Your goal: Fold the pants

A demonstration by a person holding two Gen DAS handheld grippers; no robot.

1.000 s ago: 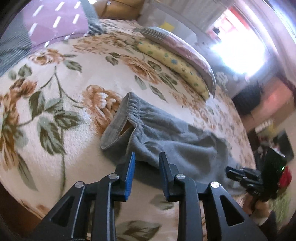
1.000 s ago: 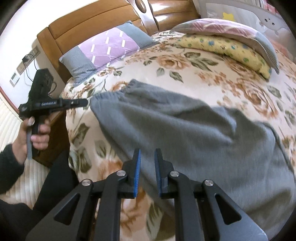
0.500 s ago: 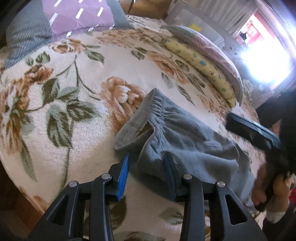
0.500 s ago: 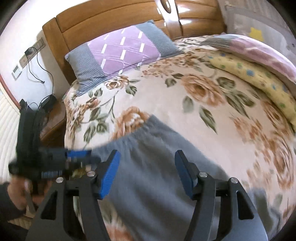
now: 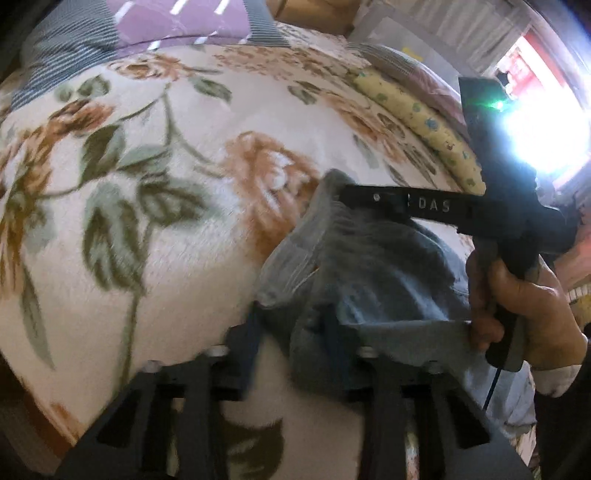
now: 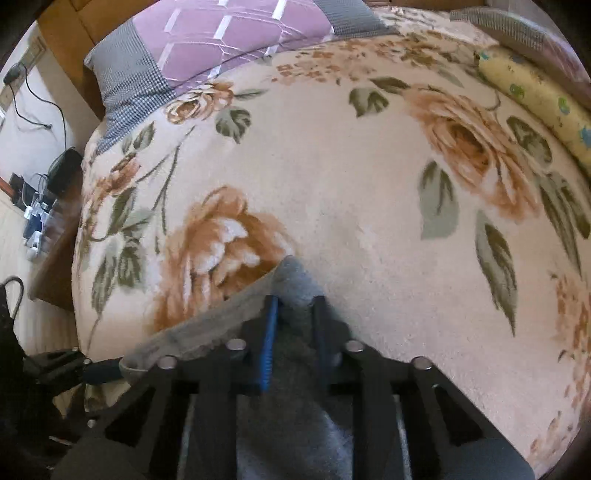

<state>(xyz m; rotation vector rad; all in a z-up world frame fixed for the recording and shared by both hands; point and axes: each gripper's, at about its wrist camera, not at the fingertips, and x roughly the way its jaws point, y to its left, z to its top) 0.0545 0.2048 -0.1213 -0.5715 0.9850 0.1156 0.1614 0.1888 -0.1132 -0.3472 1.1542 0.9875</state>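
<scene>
Pants (image 5: 384,273), grey, with gathered elastic waistband (image 5: 328,221), lying crumpled on floral blanket (image 5: 177,221) near its front edge, right of big orange rose print. Taking pants as landmark, from left to right in left wrist view: far up-left, purple and grey checked pillow (image 5: 159,26) at head of bed; at near corner of waistband, left gripper (image 5: 291,328), jaws closing, a fold of grey cloth caught between them and bunched against pads; across far end of waistband, right gripper (image 5: 347,197), seen side-on, black bar with white lettering reaching over cloth; beyond pants, long yellow dotted cushion (image 5: 421,122) along far side of bed; right of pants, right hand (image 5: 517,306) wrapped round gripper's handle, pale cuff at wrist, with bright window glare above. In right wrist view, again left to right from pants (image 6: 295,280): far left, off bed, bedside stand (image 6: 51,236) with dark clutter and cables; lower left, tip of left gripper (image 6: 96,371) at waistband's (image 6: 207,325) far end; centre, right gripper (image 6: 293,306), jaws closing and nearly together, pinching a raised peak of grey cloth between blue pads; up-left, same checked pillow (image 6: 207,40) against wooden headboard; upper right, yellow cushion (image 6: 535,96) at blanket's (image 6: 351,177) edge.
</scene>
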